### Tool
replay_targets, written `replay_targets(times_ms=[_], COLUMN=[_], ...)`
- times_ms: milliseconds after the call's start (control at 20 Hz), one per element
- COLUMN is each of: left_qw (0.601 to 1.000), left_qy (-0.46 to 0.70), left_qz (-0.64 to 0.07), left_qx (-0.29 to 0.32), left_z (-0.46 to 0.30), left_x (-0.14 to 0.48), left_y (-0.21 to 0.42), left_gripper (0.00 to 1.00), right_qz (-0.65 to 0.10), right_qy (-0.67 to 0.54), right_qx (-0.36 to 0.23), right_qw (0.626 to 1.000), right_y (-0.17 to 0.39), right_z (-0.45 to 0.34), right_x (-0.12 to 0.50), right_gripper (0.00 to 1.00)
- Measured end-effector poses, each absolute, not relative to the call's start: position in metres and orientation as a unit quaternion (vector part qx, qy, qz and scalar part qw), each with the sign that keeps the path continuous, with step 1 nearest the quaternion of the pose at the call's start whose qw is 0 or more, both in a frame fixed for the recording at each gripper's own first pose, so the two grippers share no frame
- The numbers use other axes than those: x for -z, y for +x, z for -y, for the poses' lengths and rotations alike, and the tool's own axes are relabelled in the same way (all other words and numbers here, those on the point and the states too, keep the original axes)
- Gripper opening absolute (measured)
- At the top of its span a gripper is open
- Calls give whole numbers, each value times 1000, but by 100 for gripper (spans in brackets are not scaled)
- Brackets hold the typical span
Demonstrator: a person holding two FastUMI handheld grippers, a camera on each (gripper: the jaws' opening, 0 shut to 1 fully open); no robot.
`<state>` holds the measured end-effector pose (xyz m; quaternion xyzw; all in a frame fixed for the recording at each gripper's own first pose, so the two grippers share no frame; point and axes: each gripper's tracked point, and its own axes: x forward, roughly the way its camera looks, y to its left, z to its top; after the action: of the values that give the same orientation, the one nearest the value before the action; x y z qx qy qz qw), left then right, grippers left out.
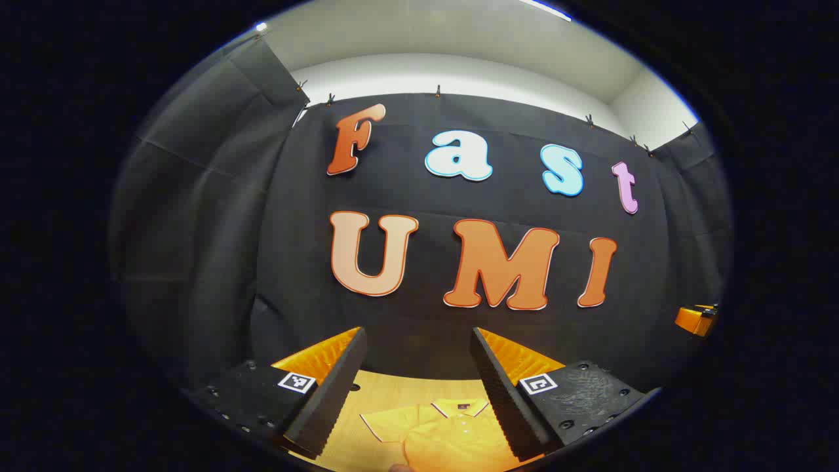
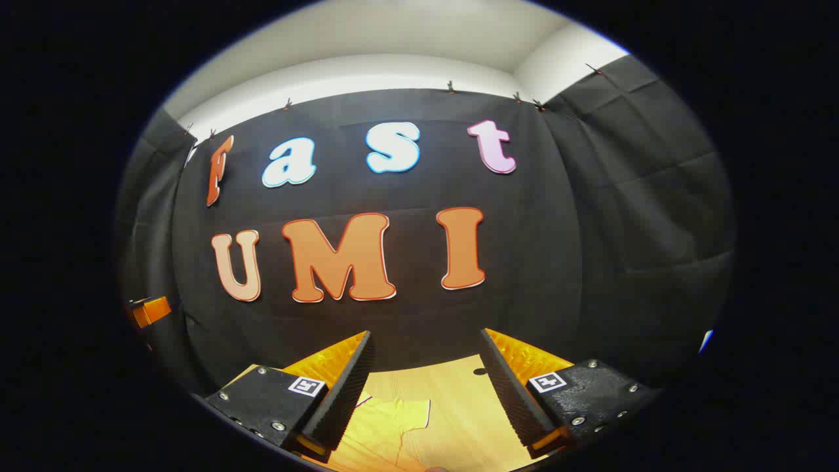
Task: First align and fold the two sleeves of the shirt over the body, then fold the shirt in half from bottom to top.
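Nearest the lens in the left gripper view, the left gripper (image 1: 416, 387) holds its two fingers wide apart with nothing between them; the right gripper (image 2: 426, 390) is likewise spread and empty. One yellow shirt (image 1: 452, 432) lies flat on the wooden table (image 1: 393, 387), below and ahead of both grippers, collar toward the booth wall, so its long axis runs away from the person. From the right gripper, one short sleeve (image 2: 393, 416) lies low and slightly left. Both grippers hang well above the cloth; the left sits more squarely over the collar. Neither sleeve looks folded yet.
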<state>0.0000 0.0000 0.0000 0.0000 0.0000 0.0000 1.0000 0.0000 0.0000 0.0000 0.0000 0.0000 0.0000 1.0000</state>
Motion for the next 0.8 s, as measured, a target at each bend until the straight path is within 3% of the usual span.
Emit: replay_targets(times_ms=[250, 600, 800], left_qw=[999, 999, 995], left_qy=[-19, -22, 24], left_qz=[-17, 23, 11], left_qx=[-19, -43, -93], left_z=[3, 13, 1], left_x=[12, -4, 20], left_y=[11, 23, 38], left_gripper=[97, 97, 97], right_qz=[-21, -49, -72], right_qy=[36, 17, 24], right_qx=[-33, -51, -62], right_qw=[999, 997, 995], right_y=[42, 87, 109], right_z=[-9, 2, 7], right_x=[4, 26, 45], right_gripper=[97, 100, 98])
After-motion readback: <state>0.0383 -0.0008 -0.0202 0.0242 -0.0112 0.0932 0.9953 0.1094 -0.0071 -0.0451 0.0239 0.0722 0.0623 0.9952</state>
